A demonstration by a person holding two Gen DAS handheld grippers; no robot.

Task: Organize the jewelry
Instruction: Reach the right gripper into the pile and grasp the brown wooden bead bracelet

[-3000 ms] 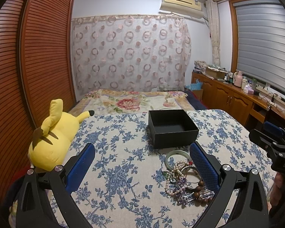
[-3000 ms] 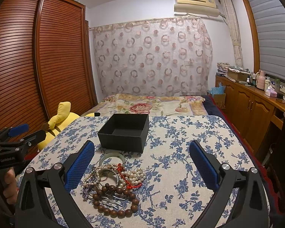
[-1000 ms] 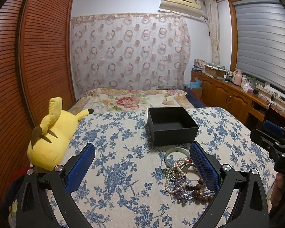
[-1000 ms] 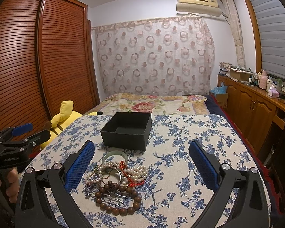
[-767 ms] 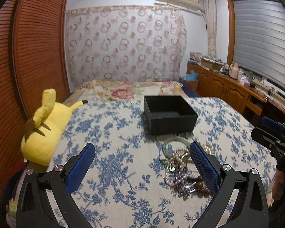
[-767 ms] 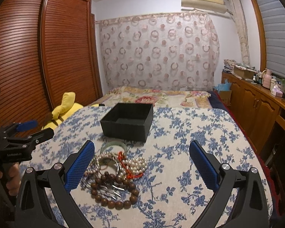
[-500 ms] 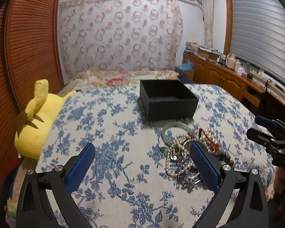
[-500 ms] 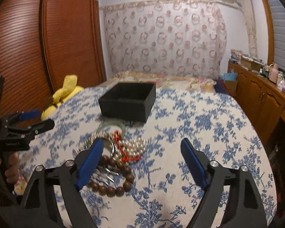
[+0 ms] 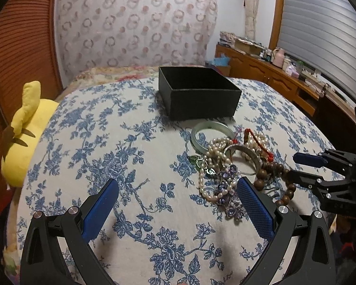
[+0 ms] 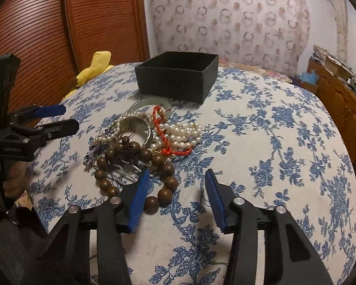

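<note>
A tangled heap of pearl strands, brown wooden beads, a red cord and purple stones [image 10: 142, 142] lies on the blue-flowered white cloth of the tabletop [image 10: 273, 142], just in front of an open black square box [image 10: 178, 76], with a pale green jade bangle [image 9: 211, 133] between heap and box. My right gripper [image 10: 175, 185] hangs low at the heap's near edge, jaws apart, the left pad touching the wooden beads. My left gripper [image 9: 178, 194] has jaws wide apart, its right pad beside the purple stones. A yellow plush toy [image 9: 23, 137] sits at the left edge.
</note>
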